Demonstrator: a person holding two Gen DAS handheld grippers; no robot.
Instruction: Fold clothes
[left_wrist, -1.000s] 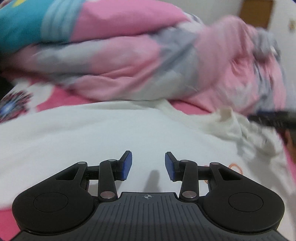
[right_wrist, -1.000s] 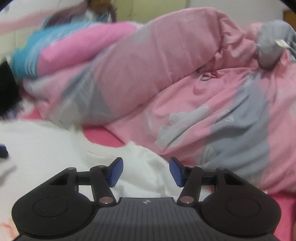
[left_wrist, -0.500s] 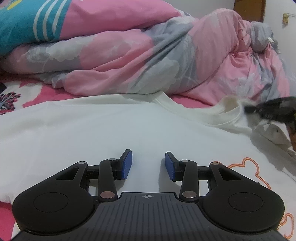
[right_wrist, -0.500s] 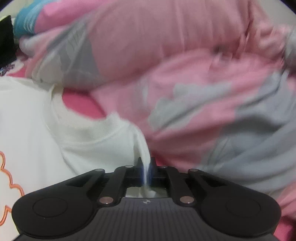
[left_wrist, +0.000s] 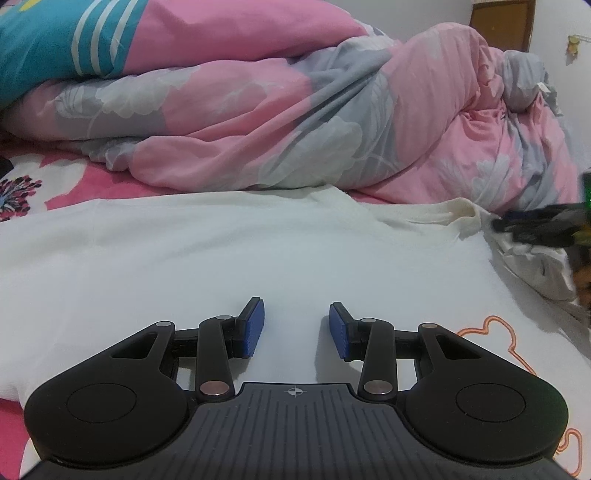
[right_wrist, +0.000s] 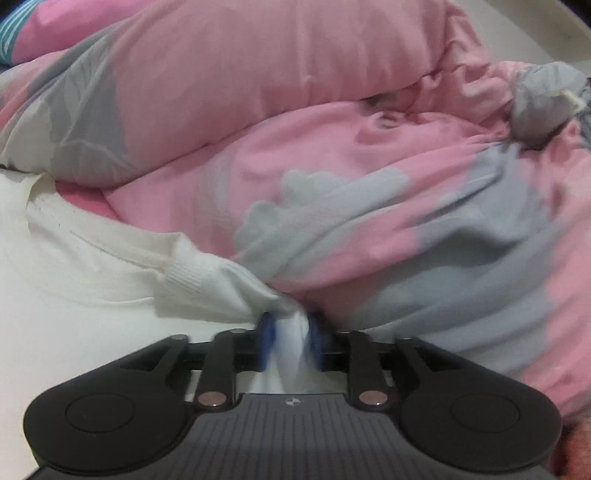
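A white shirt (left_wrist: 221, 251) lies spread flat on the bed, its ribbed collar (left_wrist: 424, 214) toward the duvet and an orange outline print (left_wrist: 495, 332) at the right. My left gripper (left_wrist: 296, 328) hovers low over the shirt's middle, open, with nothing between its blue pads. My right gripper (right_wrist: 290, 341) is shut on a bunched piece of the white shirt (right_wrist: 74, 277) just right of the collar (right_wrist: 122, 247), the cloth squeezed between the pads. In the left wrist view the right gripper (left_wrist: 535, 225) shows as a dark shape at the shirt's right edge.
A rumpled pink and grey floral duvet (left_wrist: 295, 122) is piled right behind the shirt and fills most of the right wrist view (right_wrist: 332, 147). A teal striped pillow (left_wrist: 44, 44) lies at the back left. Pink flowered bedsheet (left_wrist: 74, 188) shows at the left.
My right gripper, open a second ago, went to the shirt by the collar and shut on it; it still holds the bunched cloth. My left gripper stayed open above the shirt.
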